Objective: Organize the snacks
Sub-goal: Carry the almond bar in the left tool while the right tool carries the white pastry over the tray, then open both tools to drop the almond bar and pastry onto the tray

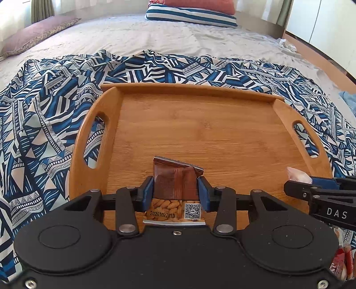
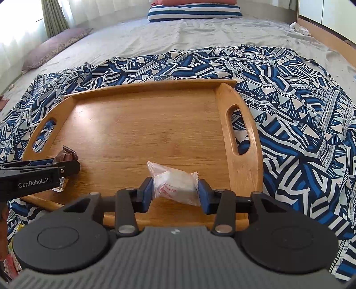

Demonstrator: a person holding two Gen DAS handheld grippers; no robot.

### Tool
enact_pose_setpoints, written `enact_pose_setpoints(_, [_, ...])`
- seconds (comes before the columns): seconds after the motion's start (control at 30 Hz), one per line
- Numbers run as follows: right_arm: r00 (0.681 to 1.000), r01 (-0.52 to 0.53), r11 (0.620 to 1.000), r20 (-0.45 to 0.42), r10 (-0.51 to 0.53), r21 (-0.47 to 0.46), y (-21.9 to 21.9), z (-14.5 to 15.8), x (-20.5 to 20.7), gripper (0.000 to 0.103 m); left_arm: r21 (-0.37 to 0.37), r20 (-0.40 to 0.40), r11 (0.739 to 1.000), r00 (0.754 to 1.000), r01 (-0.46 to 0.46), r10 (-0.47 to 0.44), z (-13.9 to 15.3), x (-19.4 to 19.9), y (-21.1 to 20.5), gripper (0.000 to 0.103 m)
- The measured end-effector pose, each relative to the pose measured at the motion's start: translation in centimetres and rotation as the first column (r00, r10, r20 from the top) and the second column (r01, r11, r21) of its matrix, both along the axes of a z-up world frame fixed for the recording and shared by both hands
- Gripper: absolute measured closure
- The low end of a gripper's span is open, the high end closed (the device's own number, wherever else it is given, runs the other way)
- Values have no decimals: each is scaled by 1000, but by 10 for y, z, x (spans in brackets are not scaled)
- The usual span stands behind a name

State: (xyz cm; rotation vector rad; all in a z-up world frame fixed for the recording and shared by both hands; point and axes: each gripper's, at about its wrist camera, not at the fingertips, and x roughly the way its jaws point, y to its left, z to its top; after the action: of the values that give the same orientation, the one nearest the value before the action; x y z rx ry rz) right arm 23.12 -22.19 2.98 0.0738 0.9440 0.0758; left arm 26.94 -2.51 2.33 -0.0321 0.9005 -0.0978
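Note:
A wooden tray (image 1: 200,124) with two handle slots lies on a blue patterned cloth (image 1: 44,133). My left gripper (image 1: 175,184) is shut on a brown almond snack packet (image 1: 178,171), held over the tray's near left part. From the right wrist view the tray (image 2: 144,124) shows its right handle, and my right gripper (image 2: 175,184) is shut on a clear white wrapped snack (image 2: 171,177) just above the tray's near right part. Each gripper shows in the other's view: the right gripper (image 1: 298,184) with its pale wrapper, the left gripper (image 2: 66,166) with the brown packet (image 2: 69,154).
The cloth (image 2: 289,111) is spread over a grey bed sheet (image 1: 133,35). A striped pillow (image 1: 191,15) and a brown cushion (image 1: 37,33) lie at the far end. More snack wrappers (image 1: 342,264) lie off the tray at the near edge, and snack wrappers (image 2: 11,255) show by my left side.

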Motion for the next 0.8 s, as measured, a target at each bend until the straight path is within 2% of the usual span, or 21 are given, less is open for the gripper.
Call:
enact_pose_setpoints(0.23, [1000, -14, 1000, 4, 14, -19, 3, -5, 0, 54, 77, 31, 997, 999, 21, -23, -4, -3, -10, 63])
enact_pose_setpoints(0.57, [1000, -19, 1000, 16, 20, -16, 3, -5, -1, 52, 76, 37, 997, 999, 21, -24, -4, -3, -11, 61])
enact_pose_setpoints(0.7, [1000, -21, 1000, 17, 22, -14, 3, -5, -1, 48, 77, 33, 996, 999, 40, -43, -4, -4, -11, 52])
enact_pose_setpoints(0.77, [1000, -24, 1000, 16, 24, -13, 4, -4, -1, 40, 74, 31, 996, 999, 41, -44, -3, -5, -11, 47])
enact_pose_setpoints(0.8, [1000, -25, 1000, 15, 25, -10, 4, -4, -1, 38, 70, 33, 997, 999, 42, -44, -2, -7, -11, 43])
